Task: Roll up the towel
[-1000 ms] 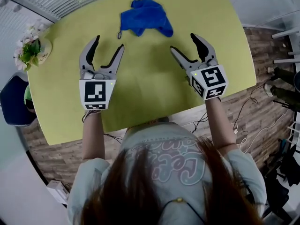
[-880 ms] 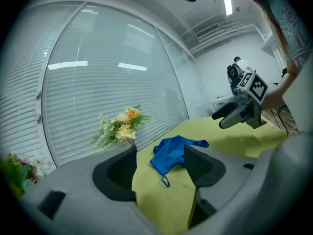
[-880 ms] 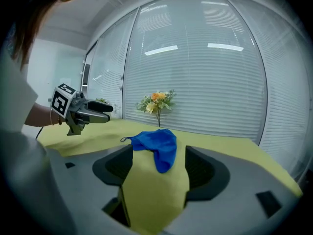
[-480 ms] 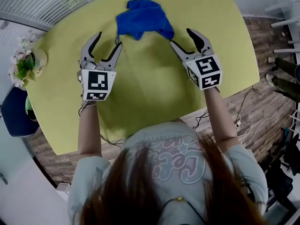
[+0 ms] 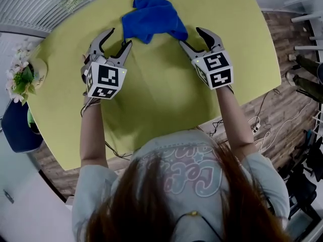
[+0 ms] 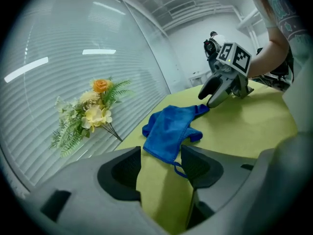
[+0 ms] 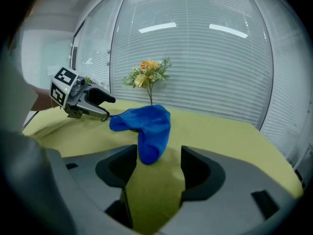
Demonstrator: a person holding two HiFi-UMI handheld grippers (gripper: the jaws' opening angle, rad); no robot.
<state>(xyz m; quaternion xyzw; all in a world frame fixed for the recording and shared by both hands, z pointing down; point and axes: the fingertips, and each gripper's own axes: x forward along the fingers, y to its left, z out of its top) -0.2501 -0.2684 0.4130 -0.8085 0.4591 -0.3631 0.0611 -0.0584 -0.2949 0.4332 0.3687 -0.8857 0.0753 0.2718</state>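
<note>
Head view, towel: we find the towel (image 5: 151, 19) lying crumpled on the table (image 5: 156, 95), loosely folded, with no rolled part.
Head view, left gripper: the left gripper (image 5: 120, 38) sits at the towel's near left corner, its jaws apart.
Head view, right gripper: the right gripper (image 5: 190, 36) sits at the towel's near right corner, its jaws also apart.
Left gripper view, jaws: they have just been closing a little but stand wide. The towel's (image 6: 168, 131) corner and its small loop show in the gap, and neither pad presses on them. We record nothing held.
Left gripper view, surroundings: the right gripper (image 6: 210, 96) has its tips at the towel's far end. Flowers (image 6: 95, 114) stand beyond the towel by the blinds.
Right gripper view, jaws: they have just been closing somewhat and remain apart. A drooping lobe of the towel (image 7: 146, 126) reaches in between the tips, and the pads do not touch it. We record nothing held.
Right gripper view, surroundings: the left gripper (image 7: 108, 109) is at the towel's opposite end.
Progress: in our judgement nothing of the roll is done, and both grippers are only placed for a first grasp.
Remaining: take the corners, spread the towel flat, then roll it from one edge to the other.
</note>
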